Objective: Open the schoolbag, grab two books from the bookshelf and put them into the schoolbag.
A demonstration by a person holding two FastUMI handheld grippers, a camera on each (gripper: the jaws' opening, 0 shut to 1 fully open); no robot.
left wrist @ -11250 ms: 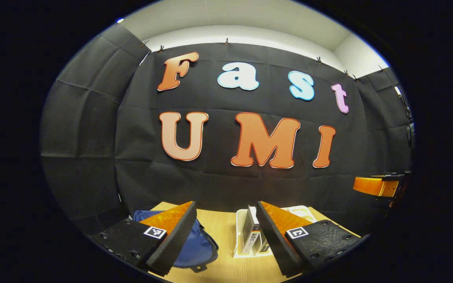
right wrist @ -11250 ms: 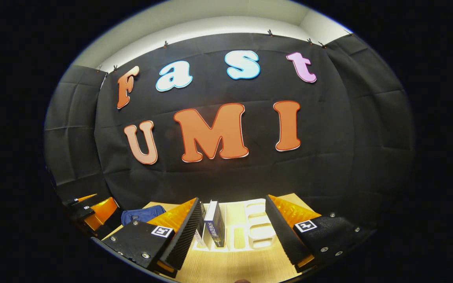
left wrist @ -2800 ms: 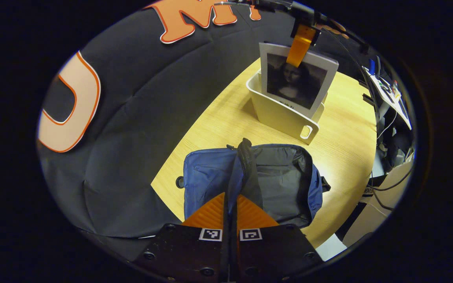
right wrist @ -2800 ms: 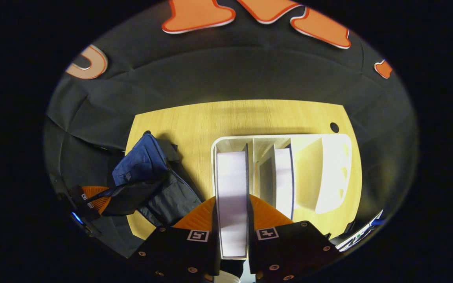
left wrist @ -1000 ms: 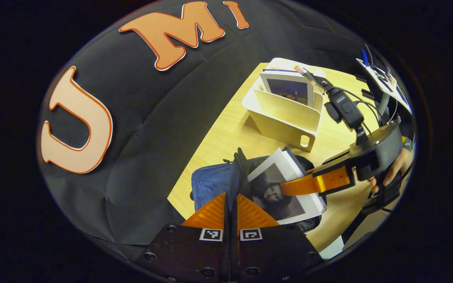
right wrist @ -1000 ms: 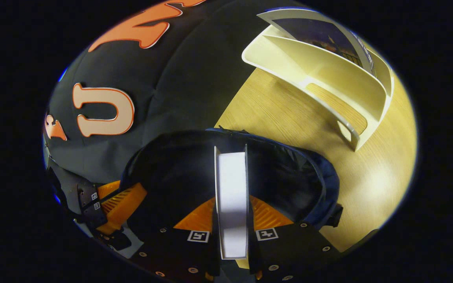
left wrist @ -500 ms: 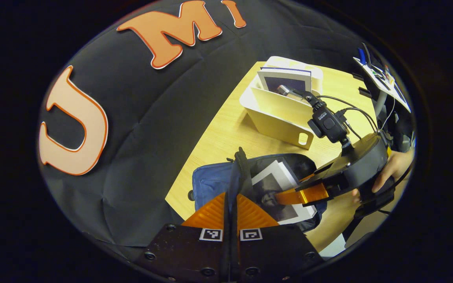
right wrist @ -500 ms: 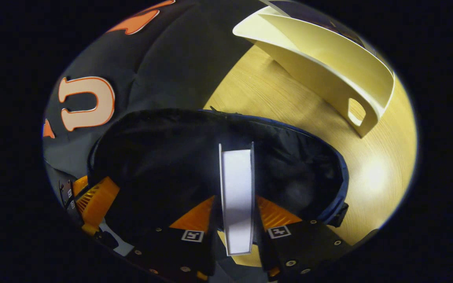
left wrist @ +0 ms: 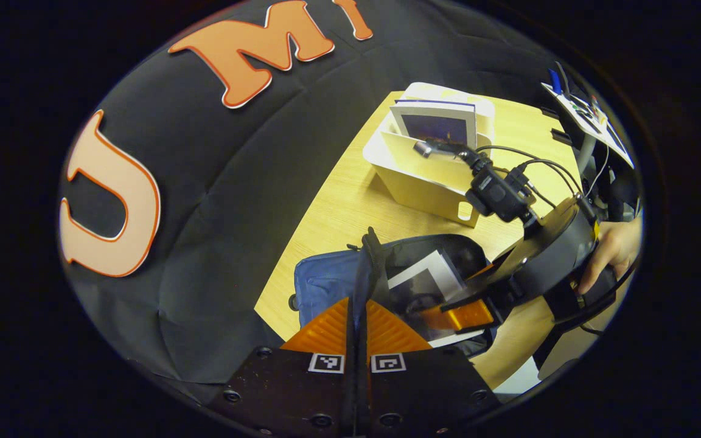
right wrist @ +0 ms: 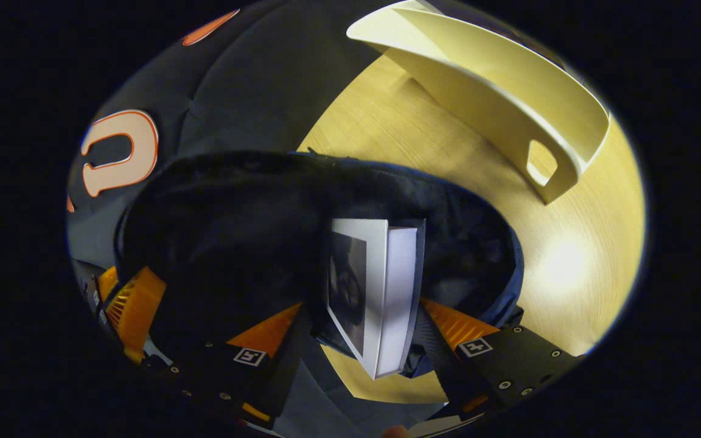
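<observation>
The blue schoolbag lies on the wooden table with its mouth open. My left gripper is shut on the bag's zipped flap edge and holds it up. The first book, with a grey portrait cover, stands tilted inside the bag's dark opening. My right gripper is open around it, its fingers spread on either side of it. The same book shows in the left gripper view, with the right gripper at it. A second book stands in the white bookshelf.
The bookshelf stands on the table just beyond the bag. A hand holds the right gripper's body at the table's near edge. The left gripper shows at the bag's left rim. Cables and clutter lie off the table.
My right gripper has opened and let go of the book, which now leans loose and lower inside the bag. The left gripper still holds the flap up.
</observation>
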